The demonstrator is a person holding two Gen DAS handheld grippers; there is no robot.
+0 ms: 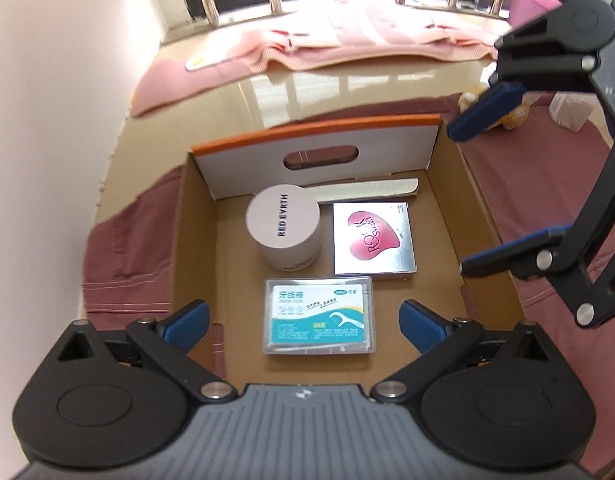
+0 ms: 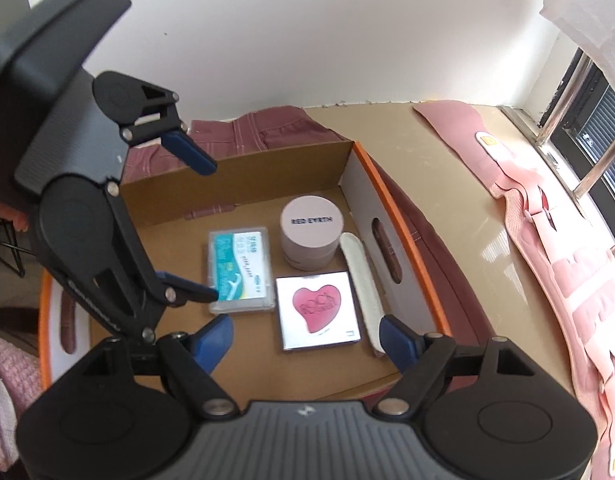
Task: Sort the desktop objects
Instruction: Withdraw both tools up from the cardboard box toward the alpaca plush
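A cardboard box [image 1: 195,240] [image 2: 235,188] with an orange-edged white end wall holds a pink round jar [image 1: 283,232] [image 2: 311,236], a silver case with a pink heart [image 1: 371,240] [image 2: 318,310], a clear box of dental floss picks [image 1: 319,316] [image 2: 240,272] and a white nail file [image 1: 363,190] [image 2: 363,280]. My left gripper [image 1: 303,320] [image 2: 201,228] is open and empty above the floss box. My right gripper [image 2: 307,340] [image 1: 473,196] is open and empty above the box's near edge, over the heart case.
The box sits on dark pink cloth [image 1: 127,248] on a glossy beige surface [image 1: 307,88]. A pink folded garment [image 1: 327,44] [image 2: 567,260] lies by the barred window. A white wall [image 2: 307,40] is close behind. A small plush toy [image 1: 507,112] is at the right.
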